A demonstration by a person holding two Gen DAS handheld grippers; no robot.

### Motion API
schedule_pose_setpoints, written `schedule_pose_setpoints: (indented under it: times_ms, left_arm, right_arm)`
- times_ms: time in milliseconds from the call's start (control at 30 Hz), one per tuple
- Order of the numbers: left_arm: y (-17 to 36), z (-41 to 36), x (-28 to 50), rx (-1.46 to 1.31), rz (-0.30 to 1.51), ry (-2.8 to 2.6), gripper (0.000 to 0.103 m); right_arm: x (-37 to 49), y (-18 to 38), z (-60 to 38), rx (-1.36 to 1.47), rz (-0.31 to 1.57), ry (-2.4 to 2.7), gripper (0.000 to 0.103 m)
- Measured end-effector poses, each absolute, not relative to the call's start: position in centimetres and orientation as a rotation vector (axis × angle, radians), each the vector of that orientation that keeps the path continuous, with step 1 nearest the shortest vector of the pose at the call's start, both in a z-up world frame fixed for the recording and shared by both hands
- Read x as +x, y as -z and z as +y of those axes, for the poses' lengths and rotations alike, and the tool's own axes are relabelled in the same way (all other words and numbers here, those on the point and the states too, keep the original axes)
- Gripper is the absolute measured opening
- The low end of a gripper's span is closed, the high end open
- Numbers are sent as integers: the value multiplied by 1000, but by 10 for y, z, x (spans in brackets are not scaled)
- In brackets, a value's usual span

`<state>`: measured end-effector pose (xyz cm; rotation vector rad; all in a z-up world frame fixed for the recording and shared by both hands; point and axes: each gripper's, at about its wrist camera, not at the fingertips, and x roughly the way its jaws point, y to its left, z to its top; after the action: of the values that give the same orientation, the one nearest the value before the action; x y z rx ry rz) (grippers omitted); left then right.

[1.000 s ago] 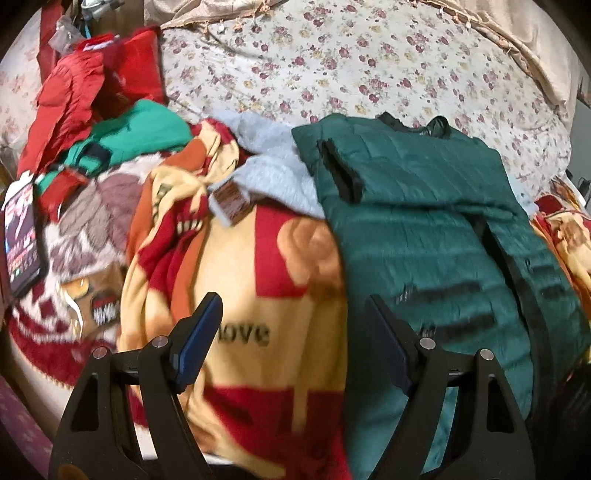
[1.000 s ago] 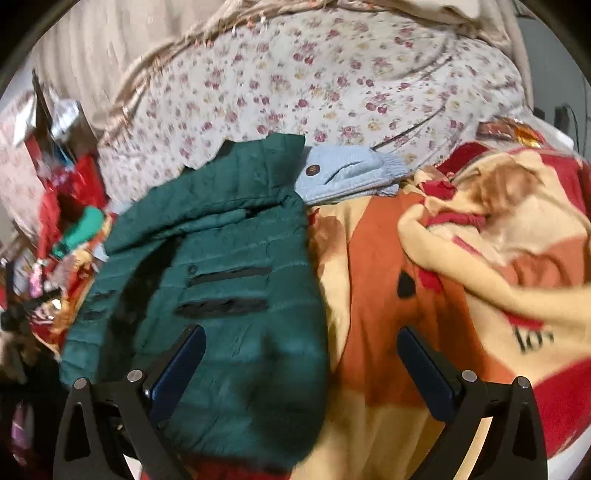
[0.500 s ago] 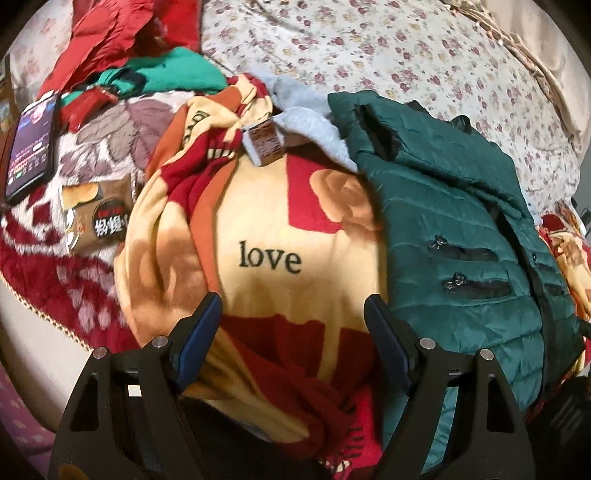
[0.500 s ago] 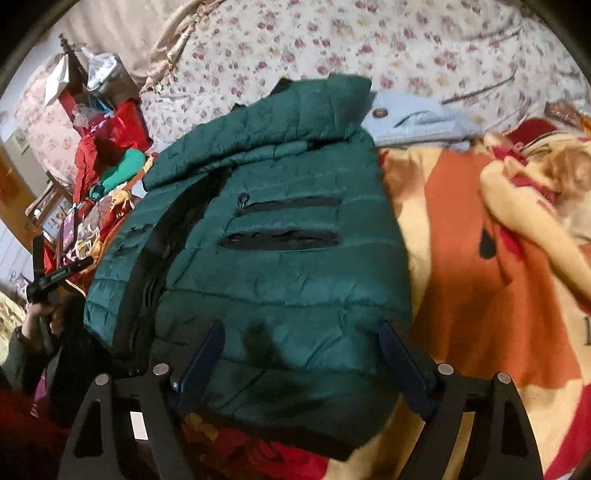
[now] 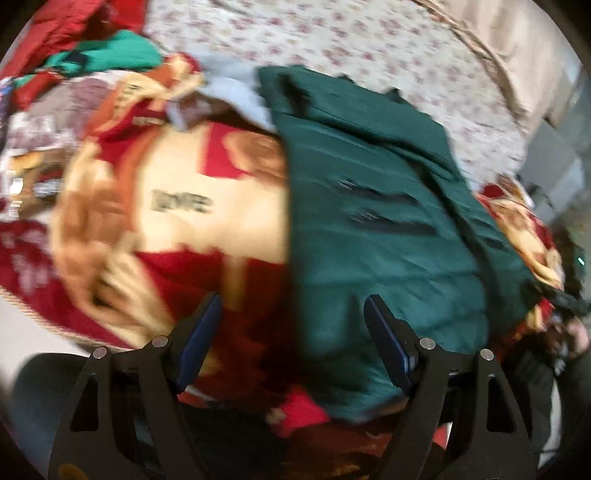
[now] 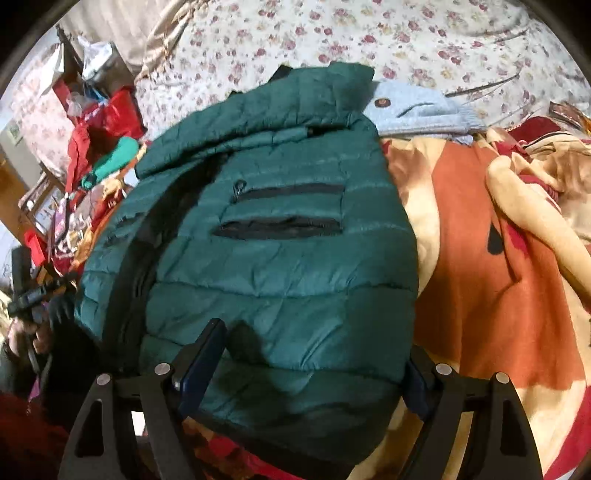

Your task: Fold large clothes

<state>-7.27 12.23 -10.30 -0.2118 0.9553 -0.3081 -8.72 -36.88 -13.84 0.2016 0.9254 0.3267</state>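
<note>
A dark green puffer jacket [image 6: 280,266] lies on the patterned fleece blanket [image 6: 480,288] at the bed's near edge. The right gripper [image 6: 314,362] has been closing; its jaws straddle the jacket hem, but actual clamping cannot be confirmed. The left gripper [image 5: 291,343] has its jaws apart over the hem's other corner, holding nothing. No containers are discernible.

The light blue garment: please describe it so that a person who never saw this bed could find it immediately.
Start at the bed with the floral sheet. On it lies a dark green puffer jacket over a red and cream blanket. The light blue garment lies just beyond the jacket's collar end; it alone is pale blue and has one round brown button.
</note>
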Motion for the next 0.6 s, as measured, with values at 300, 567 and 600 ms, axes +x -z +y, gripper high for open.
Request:
schedule_pose_setpoints:
  times_ms: [300,567,600]
  left_arm:
    - [120,110,-63,-373,991,472,79]
    - [111,98,-67,-306,943,519,79]
    - [117,98,-64,-298,972,492,79]
  right_arm:
    - [-92,137,-370,219,907,-350,83]
    - [-100,128,-371,230,850,-390,83]
    - [-101,128,-370,228,847,-396,83]
